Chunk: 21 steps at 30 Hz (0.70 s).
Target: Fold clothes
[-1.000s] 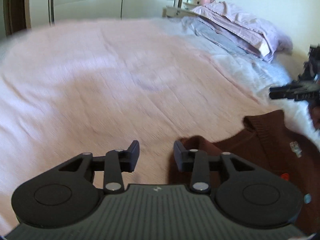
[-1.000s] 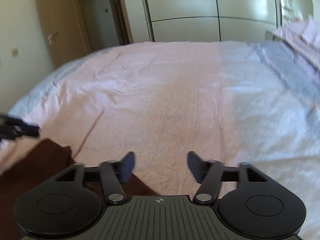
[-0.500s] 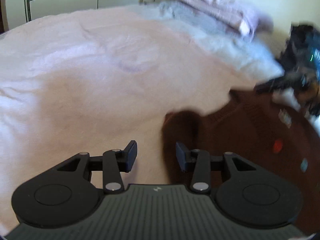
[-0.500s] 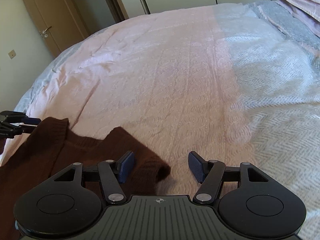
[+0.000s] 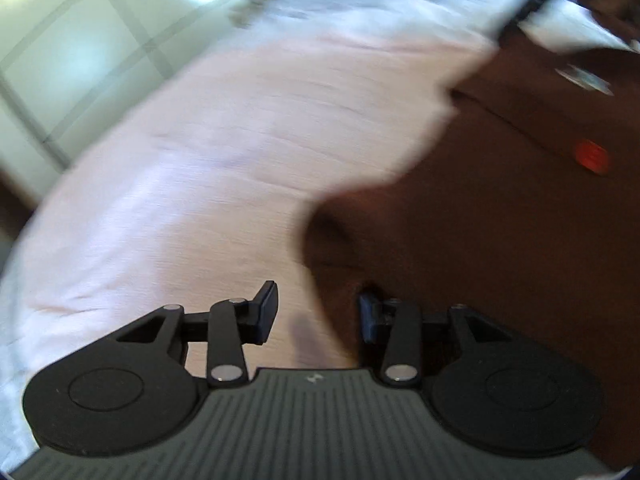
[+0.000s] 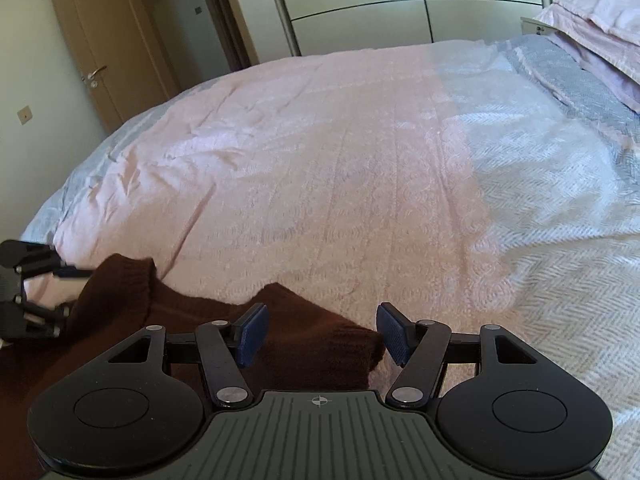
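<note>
Pink bedspread (image 6: 360,184), wardrobe behind. Brown sweater (image 6: 304,344) lies at near edge. Right gripper (image 6: 320,334) wide open, straddling a sweater corner; left gripper (image 5: 316,312) open, empty, at the opposite edge — view blurred. Advice: seat both pads over knit, close together, lift evenly.

A wide bed with a pink bedspread (image 6: 320,168) fills the scene. Pink pillows (image 6: 600,28) lie far right. A white wardrobe (image 6: 400,4) stands behind, a wooden door (image 6: 100,44) far left.
</note>
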Motion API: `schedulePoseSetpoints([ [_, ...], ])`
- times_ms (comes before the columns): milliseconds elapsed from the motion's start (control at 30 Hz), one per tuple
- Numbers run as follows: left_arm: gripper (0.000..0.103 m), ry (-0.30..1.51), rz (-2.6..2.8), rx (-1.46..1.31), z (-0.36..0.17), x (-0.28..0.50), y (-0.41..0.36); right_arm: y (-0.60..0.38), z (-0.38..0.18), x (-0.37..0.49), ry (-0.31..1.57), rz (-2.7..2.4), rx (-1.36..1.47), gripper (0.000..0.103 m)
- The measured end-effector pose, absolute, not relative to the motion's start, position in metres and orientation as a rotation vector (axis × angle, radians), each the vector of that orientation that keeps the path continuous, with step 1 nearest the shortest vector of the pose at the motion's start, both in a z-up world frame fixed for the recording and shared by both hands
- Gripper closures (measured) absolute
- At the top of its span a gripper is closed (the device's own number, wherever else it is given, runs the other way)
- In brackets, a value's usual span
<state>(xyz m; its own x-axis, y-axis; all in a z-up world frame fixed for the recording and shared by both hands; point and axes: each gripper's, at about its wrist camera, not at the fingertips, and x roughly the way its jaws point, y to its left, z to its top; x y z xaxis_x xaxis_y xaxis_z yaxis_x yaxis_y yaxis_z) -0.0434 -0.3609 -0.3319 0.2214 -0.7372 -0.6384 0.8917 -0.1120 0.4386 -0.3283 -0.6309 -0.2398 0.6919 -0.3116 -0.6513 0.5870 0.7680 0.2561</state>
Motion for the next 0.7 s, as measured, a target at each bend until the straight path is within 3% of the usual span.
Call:
schedulePoseSetpoints([
  [167, 0.047, 0.339, -1.313, 0.641, -0.304, 0.014, -0.343, -0.632, -0.236, -0.330, 0.617, -0.529, 0.466, 0.039],
  [367, 0.048, 0.660, -1.371, 0.429, -0.306, 0.059, -0.331, -0.633, -0.242, -0.331, 0.659, -0.530, 0.483, 0.039],
  [700, 0.045, 0.904, -1.413, 0.212, -0.318, 0.094, -0.338, -0.640, -0.243, -0.342, 0.669, -0.532, 0.509, 0.039],
])
